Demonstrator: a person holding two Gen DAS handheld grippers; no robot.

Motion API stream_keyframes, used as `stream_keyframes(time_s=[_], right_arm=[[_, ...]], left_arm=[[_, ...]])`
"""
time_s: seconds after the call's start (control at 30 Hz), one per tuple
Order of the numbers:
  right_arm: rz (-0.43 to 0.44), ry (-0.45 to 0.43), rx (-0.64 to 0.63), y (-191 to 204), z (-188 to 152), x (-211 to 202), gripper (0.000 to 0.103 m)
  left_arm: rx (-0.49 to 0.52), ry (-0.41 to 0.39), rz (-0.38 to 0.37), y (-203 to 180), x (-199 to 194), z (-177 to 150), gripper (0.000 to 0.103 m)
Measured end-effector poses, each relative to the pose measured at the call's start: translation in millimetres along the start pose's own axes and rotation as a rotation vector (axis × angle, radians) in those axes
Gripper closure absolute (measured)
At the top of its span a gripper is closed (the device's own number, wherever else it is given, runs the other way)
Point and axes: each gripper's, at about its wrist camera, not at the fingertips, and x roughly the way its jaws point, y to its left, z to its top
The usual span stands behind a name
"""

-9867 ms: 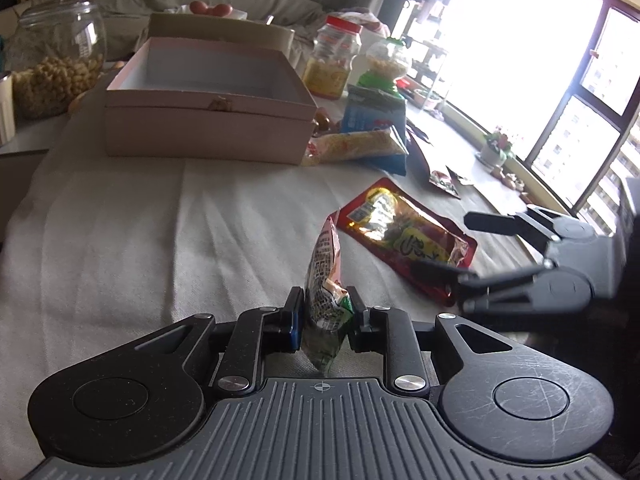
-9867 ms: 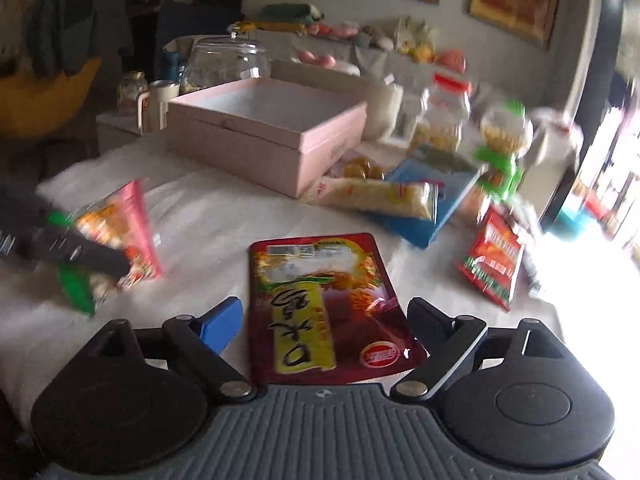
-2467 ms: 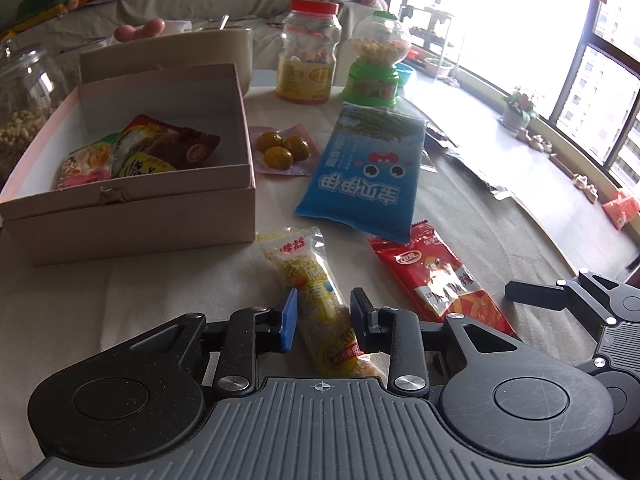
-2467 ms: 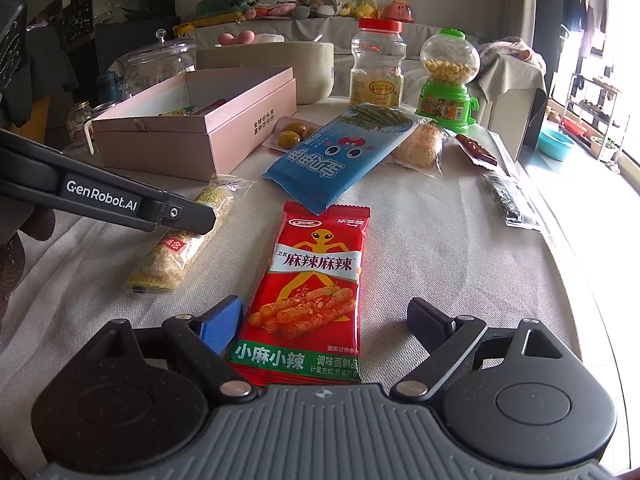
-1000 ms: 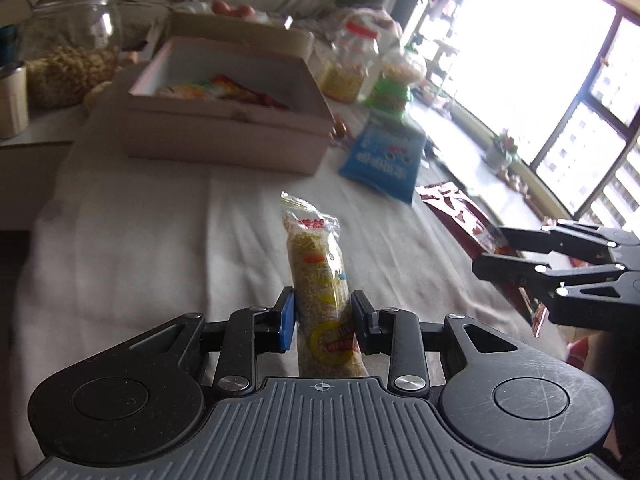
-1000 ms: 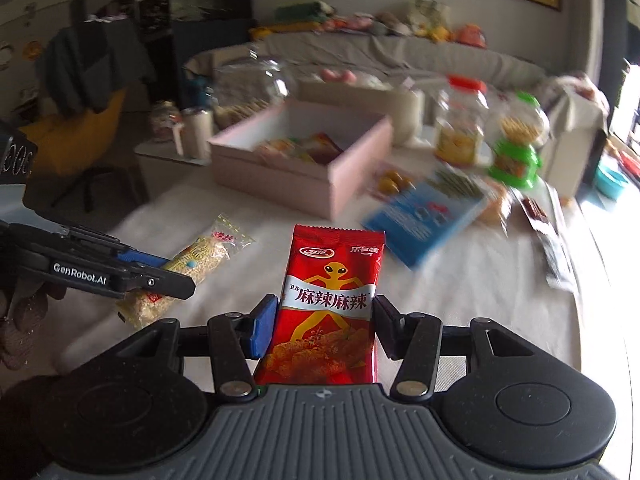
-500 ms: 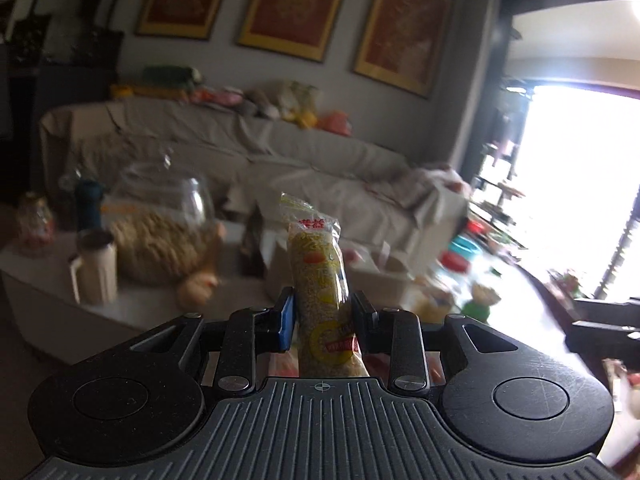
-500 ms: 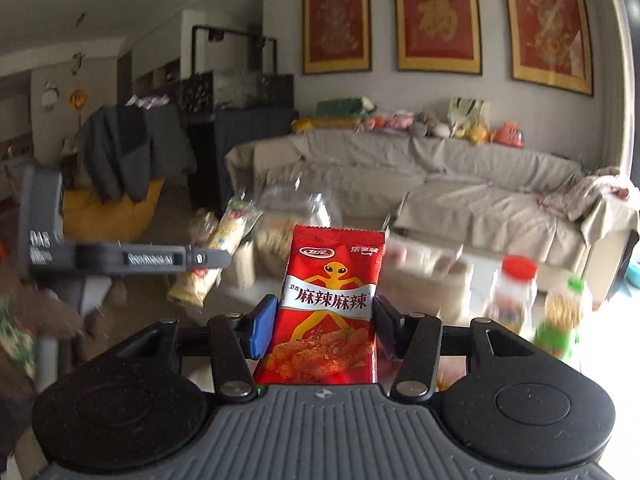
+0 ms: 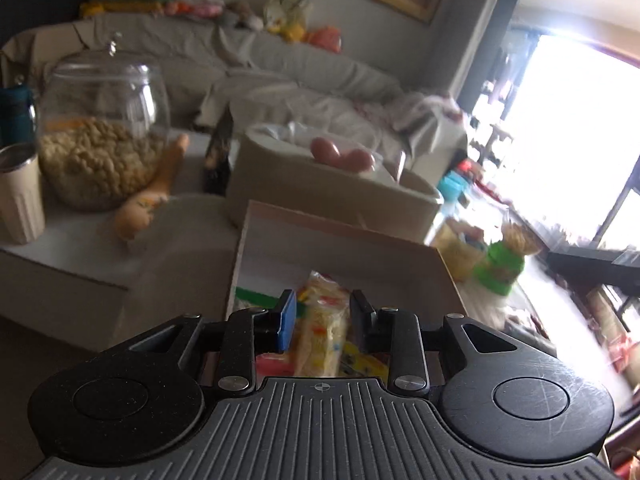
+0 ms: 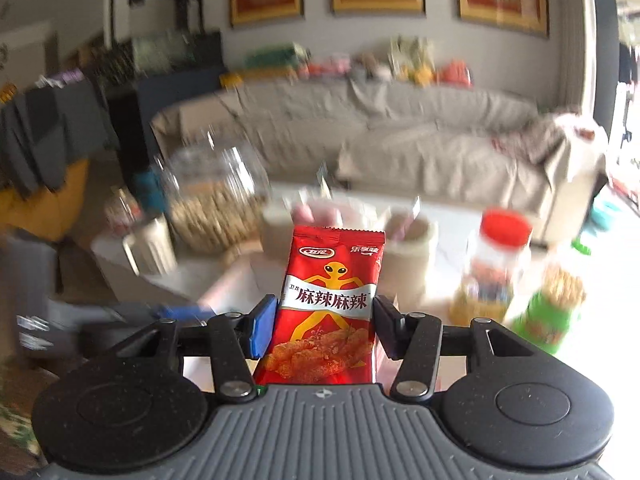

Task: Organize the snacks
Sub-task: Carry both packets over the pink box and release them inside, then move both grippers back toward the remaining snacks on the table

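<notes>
My left gripper (image 9: 322,322), clamped on the yellow snack stick (image 9: 321,330) half a second ago, now stands parted with the stick dropped between its fingers into the pink box (image 9: 340,252) — that delivery looks done. The box also holds other packets, blurred. My right gripper (image 10: 324,330) grips the red spicy packet (image 10: 332,304) upright — next in, I judge.

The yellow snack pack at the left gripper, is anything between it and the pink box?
Nothing visible: the yellow snack pack sits between the left gripper's jaws directly over the open pink box, among packets already inside.
</notes>
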Motion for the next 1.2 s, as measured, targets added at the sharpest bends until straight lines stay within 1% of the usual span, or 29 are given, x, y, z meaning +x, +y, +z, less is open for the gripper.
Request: stream_keyframes(time_s=[0.07,0.17,0.23,0.3,0.37,0.4,0.43,0.47,0.53,0.57,0.63,0.7,0.83,0.9,0.97,1.1,1.17,1.2], right_arm=[[0.001,0.053,0.010,-1.7,-8.6,22.4,0.051],[0.015,0.120,0.044,0.8,-26.4,51.6,0.051],[0.031,0.155,0.072,5.1,-31.4,70.7,0.051],[0.064,0.168,0.083,11.5,-31.2,87.9,0.051],[0.094,0.195,0.092,14.7,-31.8,99.6,0.046],[0.105,0.206,0.109,14.3,-31.4,101.3,0.039],[0.121,0.207,0.125,14.6,-32.1,99.3,0.035],[0.136,0.202,0.136,13.3,-32.8,95.5,0.033],[0.130,0.179,0.125,11.1,-34.0,80.6,0.033],[0.117,0.162,0.111,8.0,-35.3,73.6,0.032],[0.078,0.125,0.084,-0.9,-40.9,53.4,0.025],[0.034,0.103,0.082,-15.2,-49.1,36.8,0.024],[-0.041,0.091,0.138,-56.4,-76.7,4.5,0.024],[-0.102,0.071,0.154,-79.7,-95.3,-13.8,0.024],[-0.167,0.058,0.150,-102.4,-114.4,-28.9,0.024],[-0.278,0.041,0.130,-152.6,-147.9,-49.7,0.022],[-0.315,0.045,0.144,-178.6,-154.3,-47.3,0.020],[-0.326,0.053,0.169,-192.7,-154.5,-42.1,0.020]], left_arm=[[-0.050,-0.041,-0.011,9.2,-9.7,-4.6,0.070],[-0.055,-0.073,0.032,13.2,-21.3,-10.8,0.070],[-0.027,-0.044,0.090,6.6,-26.5,-16.9,0.070],[0.012,-0.019,0.129,-2.4,-31.6,-22.3,0.070],[0.034,-0.006,0.140,-6.2,-32.8,-24.7,0.070],[0.037,0.001,0.140,-7.7,-34.6,-26.6,0.070],[0.039,0.009,0.139,-8.9,-35.7,-27.4,0.070],[0.042,0.013,0.139,-10.4,-37.2,-28.9,0.070],[0.051,0.016,0.142,-14.4,-38.6,-31.6,0.070],[0.053,0.017,0.139,-15.9,-38.8,-33.6,0.070],[0.052,0.016,0.124,-20.0,-40.2,-35.9,0.070],[0.057,0.011,0.111,-26.6,-43.1,-38.0,0.070],[0.068,-0.011,0.089,-42.9,-54.3,-42.5,0.070],[0.071,-0.030,0.058,-53.0,-63.1,-46.7,0.070],[0.072,-0.021,-0.002,-64.7,-69.0,-54.6,0.070],[0.073,0.053,-0.176,-91.8,-64.5,-81.2,0.070],[0.075,0.106,-0.224,-106.3,-54.0,-94.7,0.070],[0.085,0.133,-0.236,-113.8,-47.3,-100.2,0.070]])
